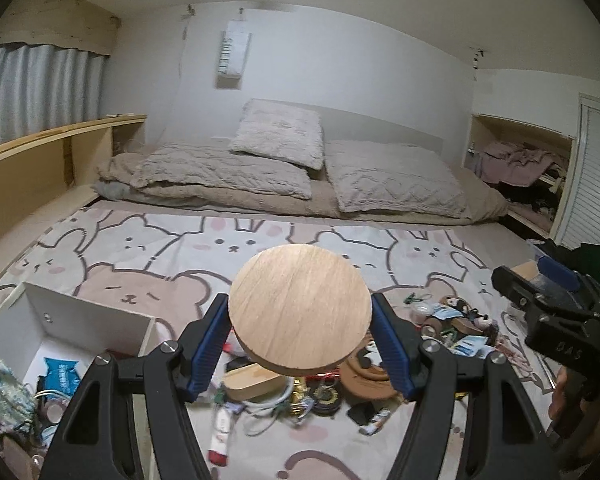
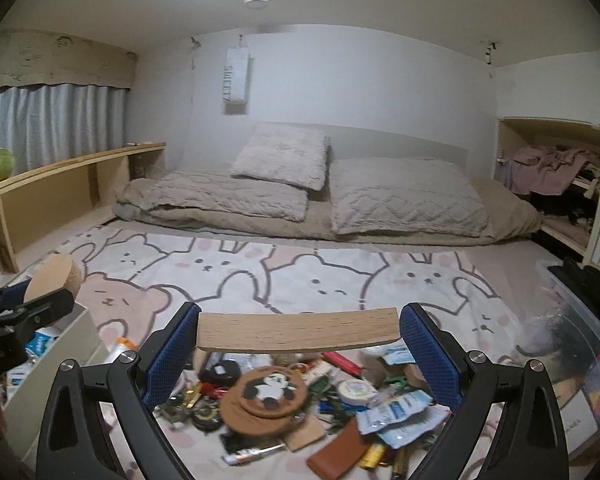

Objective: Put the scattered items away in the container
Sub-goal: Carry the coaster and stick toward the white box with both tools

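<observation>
Left wrist: left tool (image 1: 300,344) grips round wooden disc (image 1: 300,307); right tool (image 2: 298,344) clamps wooden board (image 2: 298,330).

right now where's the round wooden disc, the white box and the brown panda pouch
round wooden disc (image 1: 300,308), left wrist view, middle of its flat top face
white box (image 1: 88,312), left wrist view, its far inner wall
brown panda pouch (image 2: 266,394), right wrist view, on the panda patch
</observation>
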Motion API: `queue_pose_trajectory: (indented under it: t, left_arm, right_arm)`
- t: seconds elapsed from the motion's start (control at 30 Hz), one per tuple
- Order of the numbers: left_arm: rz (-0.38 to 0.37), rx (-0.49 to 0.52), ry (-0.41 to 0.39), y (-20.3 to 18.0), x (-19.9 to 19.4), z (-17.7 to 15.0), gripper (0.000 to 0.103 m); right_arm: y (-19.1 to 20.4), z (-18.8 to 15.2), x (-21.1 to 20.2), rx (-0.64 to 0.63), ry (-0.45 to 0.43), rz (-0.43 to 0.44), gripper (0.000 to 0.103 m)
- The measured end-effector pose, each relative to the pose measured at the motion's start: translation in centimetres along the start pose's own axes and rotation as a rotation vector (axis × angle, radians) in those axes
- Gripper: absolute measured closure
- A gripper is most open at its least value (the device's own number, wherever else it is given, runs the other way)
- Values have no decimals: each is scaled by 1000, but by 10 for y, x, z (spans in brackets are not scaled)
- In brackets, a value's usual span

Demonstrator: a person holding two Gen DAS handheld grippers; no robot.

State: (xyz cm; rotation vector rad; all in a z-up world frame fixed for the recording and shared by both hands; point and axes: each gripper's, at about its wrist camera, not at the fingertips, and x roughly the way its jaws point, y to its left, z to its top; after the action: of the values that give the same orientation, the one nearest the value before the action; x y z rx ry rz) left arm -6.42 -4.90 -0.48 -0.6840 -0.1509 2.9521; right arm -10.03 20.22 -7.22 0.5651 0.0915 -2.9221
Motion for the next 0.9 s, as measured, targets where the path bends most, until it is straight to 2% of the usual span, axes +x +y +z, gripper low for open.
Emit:
queue_pose_trajectory:
  t: [0.4,0.9]
  left_arm:
    - [61,-96,-31,48,-28,-8,34]
    - [210,-185,-32,123,-52,-21,34]
  right_arm:
    - [61,10,-4,-61,-19,99,4]
    - [145,2,11,-141,23,236,4]
